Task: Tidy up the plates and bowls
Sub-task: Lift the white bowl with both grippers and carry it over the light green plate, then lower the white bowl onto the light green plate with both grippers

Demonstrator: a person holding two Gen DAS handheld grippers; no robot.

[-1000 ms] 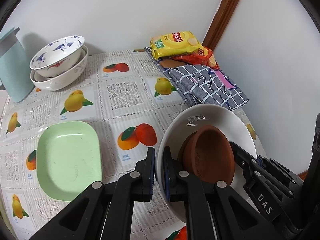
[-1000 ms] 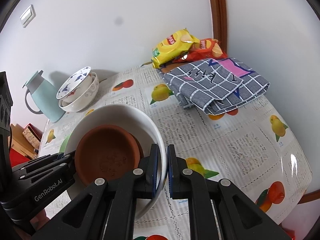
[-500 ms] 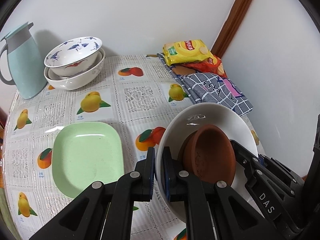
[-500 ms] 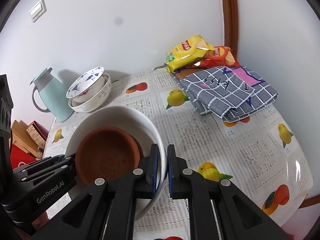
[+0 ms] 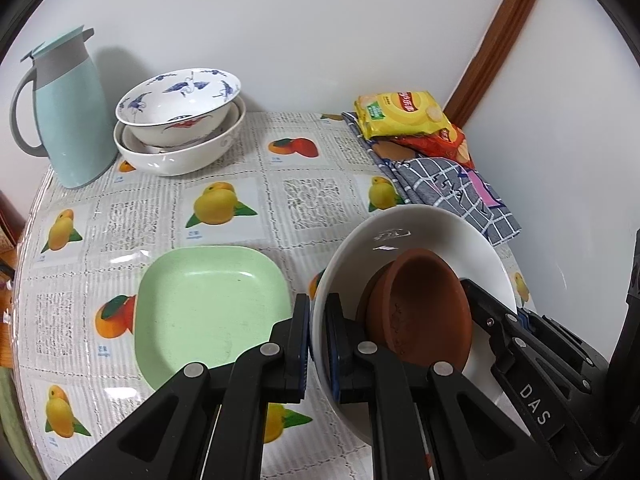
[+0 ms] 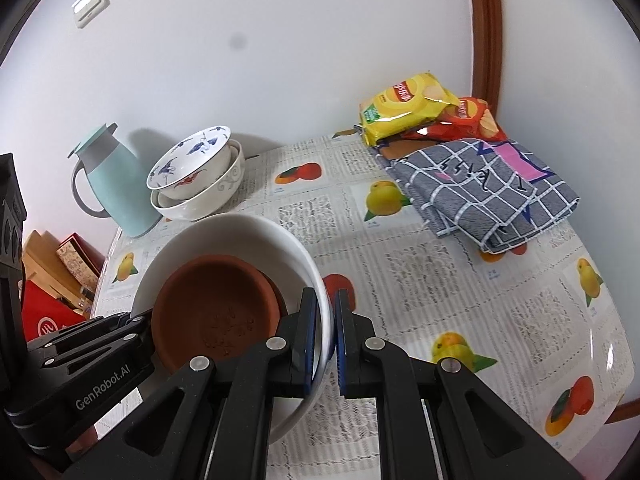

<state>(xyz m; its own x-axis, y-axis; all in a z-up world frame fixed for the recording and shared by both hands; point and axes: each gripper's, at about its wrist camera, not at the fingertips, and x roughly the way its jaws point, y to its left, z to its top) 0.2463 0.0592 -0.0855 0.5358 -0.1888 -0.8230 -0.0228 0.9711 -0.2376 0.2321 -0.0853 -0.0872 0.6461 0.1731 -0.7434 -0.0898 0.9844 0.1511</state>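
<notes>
Gripping the white bowl [image 5: 432, 232], both grippers' fingers [image 5: 304, 344] hover over the fruit-print tablecloth [image 5: 240, 200].

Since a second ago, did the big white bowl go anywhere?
Yes. Both grippers, left gripper and right gripper, stayed clamped on the white bowl and carried it, brown bowl inside, toward the jug side. The green plate and stacked bowls stayed put.

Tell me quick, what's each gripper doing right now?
Left gripper: shut on the rim of the large white ceramic bowl holding brown clay dishes.
Right gripper: shut on the same bowl's opposite rim.
</notes>
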